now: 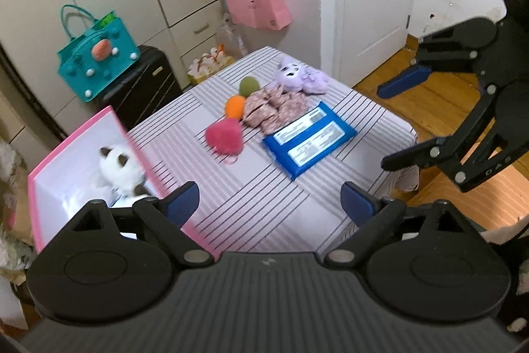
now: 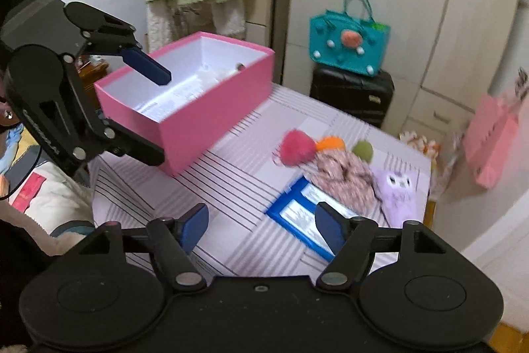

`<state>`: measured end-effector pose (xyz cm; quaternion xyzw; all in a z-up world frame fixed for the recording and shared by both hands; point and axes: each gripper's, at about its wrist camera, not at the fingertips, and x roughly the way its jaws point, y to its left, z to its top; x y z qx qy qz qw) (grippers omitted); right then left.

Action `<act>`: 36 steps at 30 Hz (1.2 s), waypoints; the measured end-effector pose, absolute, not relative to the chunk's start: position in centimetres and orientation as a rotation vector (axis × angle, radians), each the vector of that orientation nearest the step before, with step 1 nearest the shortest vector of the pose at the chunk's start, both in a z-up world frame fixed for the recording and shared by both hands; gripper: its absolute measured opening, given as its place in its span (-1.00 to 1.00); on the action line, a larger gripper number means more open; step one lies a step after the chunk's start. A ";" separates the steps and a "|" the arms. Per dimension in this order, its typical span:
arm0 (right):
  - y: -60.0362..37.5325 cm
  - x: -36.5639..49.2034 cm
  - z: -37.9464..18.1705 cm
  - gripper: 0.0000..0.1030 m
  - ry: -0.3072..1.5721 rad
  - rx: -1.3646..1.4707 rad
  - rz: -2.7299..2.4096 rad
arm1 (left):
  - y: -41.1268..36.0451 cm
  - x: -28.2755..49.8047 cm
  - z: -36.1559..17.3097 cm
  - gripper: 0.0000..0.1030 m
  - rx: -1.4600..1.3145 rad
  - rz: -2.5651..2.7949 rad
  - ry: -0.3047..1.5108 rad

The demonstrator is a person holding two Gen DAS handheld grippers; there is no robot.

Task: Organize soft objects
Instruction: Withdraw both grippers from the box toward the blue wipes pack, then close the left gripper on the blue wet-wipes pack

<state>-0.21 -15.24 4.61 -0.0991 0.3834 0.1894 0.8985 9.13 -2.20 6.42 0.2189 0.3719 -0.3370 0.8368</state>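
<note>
Both handheld grippers hover over a striped tablecloth (image 1: 251, 207), jaws spread and holding nothing. The left gripper (image 1: 269, 200) has bare cloth between its blue pads; just left of its left jaw sits the pink cardboard box (image 1: 36, 187), a white-and-brown plush cat (image 1: 120, 166) already inside. The right gripper (image 2: 261, 225) hangs short of the glossy blue wipes pack (image 2: 297, 214), whose near corner lies by the right jaw.

Beyond the jaws, the rest wait bunched together: a fuzzy pink pom-pom (image 1: 224, 134), an orange ball (image 1: 235, 106), a green one (image 1: 249, 86), crumpled floral fabric (image 1: 276, 108), and farthest, a lilac plush owl (image 1: 292, 73).

The likely risks: pads closing on one item could drag its touching neighbours, the slick pack may slip, the round balls roll, and a careless left jaw could clip the box wall.
</note>
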 end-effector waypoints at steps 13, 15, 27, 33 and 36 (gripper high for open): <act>-19.8 0.9 -3.9 0.54 0.668 -0.219 0.282 | -6.2 13.3 1.5 0.86 0.284 -0.752 0.795; -20.0 1.0 -5.2 0.54 0.644 -0.216 0.248 | -6.5 13.5 0.4 0.83 0.263 -0.734 0.770; -24.3 4.7 -9.0 0.53 0.654 0.151 0.156 | -8.1 16.8 -5.2 0.69 0.078 -0.660 0.770; -24.2 5.1 -10.4 0.45 0.699 0.167 0.160 | -8.4 18.4 -7.5 0.10 0.005 -0.648 0.844; -24.1 4.7 -10.9 0.48 0.671 0.193 0.150 | -8.2 19.2 -8.6 -0.07 -0.029 -0.639 0.886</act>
